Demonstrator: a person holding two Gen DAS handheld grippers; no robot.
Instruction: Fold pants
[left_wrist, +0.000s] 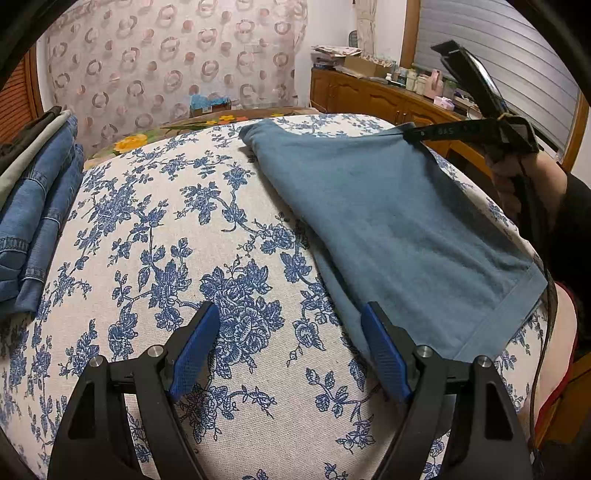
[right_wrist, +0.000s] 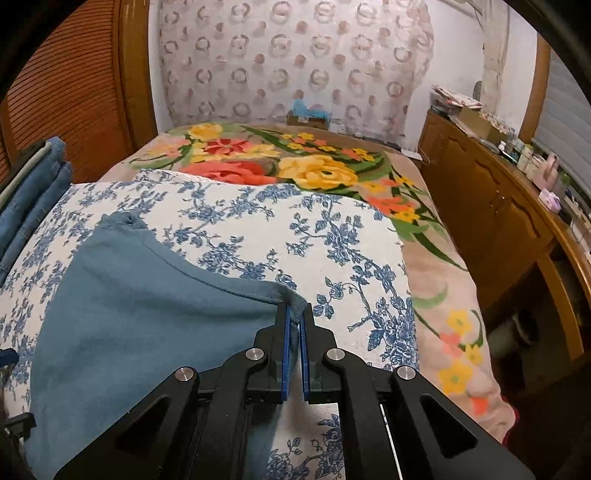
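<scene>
Blue pants (left_wrist: 388, 225) laid flat on the right portion of a blue-and-white floral cloth (left_wrist: 177, 236), folded double, hemmed leg ends toward the near edge, waist end toward the far side. Same pants (right_wrist: 122, 317) seen from the right wrist view filling the lower left, spread over the floral cloth (right_wrist: 280, 236). Right gripper (right_wrist: 294, 325) clamped tight on a bunched corner of the pants at their right edge, fabric pinched between the blue pads (right_wrist: 285, 354), corner drawn up into a small peak. Right gripper (left_wrist: 413, 133) also visible from the left wrist view at the far right edge of the pants, held in a hand (left_wrist: 508, 181) with a dark sleeve behind it. Left gripper (left_wrist: 290, 350) spread wide above the floral cloth, nothing between its blue pads (left_wrist: 195, 350), right finger just beside the near left edge of the pants; contact with the fabric not determinable. Stack of folded denim garments (left_wrist: 37, 229) at the left edge of the cloth, well apart from the pants. Flowered blanket (right_wrist: 314, 166) in red, yellow and green beyond and to the right of the floral cloth. Wooden sideboard (right_wrist: 491, 214) along the right wall, small bottles and boxes on top. Patterned curtain (right_wrist: 295, 55) with ring motifs across the far wall.
</scene>
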